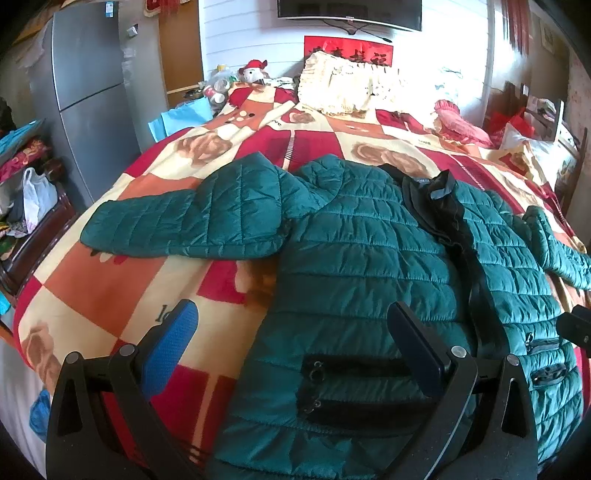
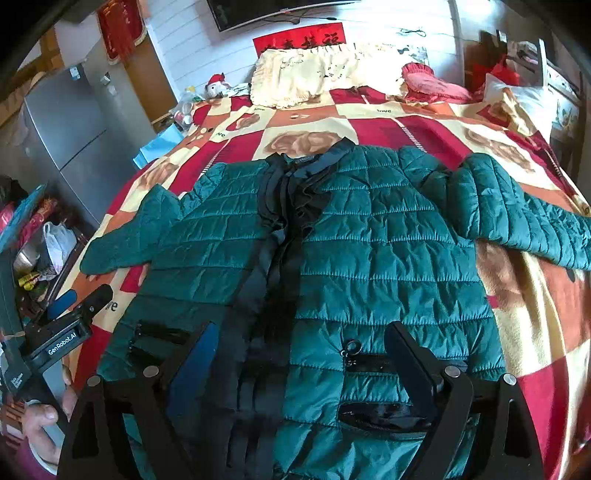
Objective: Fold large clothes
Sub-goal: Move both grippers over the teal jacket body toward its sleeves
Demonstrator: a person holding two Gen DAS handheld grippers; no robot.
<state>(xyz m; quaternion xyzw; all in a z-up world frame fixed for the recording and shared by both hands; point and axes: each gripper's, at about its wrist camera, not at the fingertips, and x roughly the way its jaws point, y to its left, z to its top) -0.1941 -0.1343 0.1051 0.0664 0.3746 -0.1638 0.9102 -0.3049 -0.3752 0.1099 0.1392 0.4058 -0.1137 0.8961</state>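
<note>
The left gripper (image 1: 295,350) has its fingers (image 1: 173,343) spread wide, one blue-padded finger over the blanket and the other over the lower left front of the jacket (image 1: 369,258); nothing is pinched between them. The right gripper (image 2: 299,373) also has its fingers (image 2: 410,365) spread apart, straddling the jacket's hem on either side of the dark zipper band (image 2: 269,280), with no cloth pinched. In the right wrist view the left gripper shows at the lower left edge, carried by a person's hand (image 2: 40,424).

The teal quilted jacket lies front up on the bed (image 1: 92,280), collar toward the headboard, hem toward the cameras. Its front is closed along the black placket, and black-trimmed zip pockets (image 2: 376,413) sit near the hem on both sides. Both sleeves lie spread outward from the shoulders: the left sleeve (image 1: 177,225) rests flat on the blanket, and the right sleeve (image 2: 524,218) reaches toward the bed's far edge.

Under the jacket is a blanket checked in red, orange and cream. At the head of the bed lie a cream ruffled pillow (image 1: 343,81) and a pink one (image 1: 458,125). A grey refrigerator (image 1: 85,85) stands beside the bed, and a television (image 1: 351,11) hangs on the wall.
</note>
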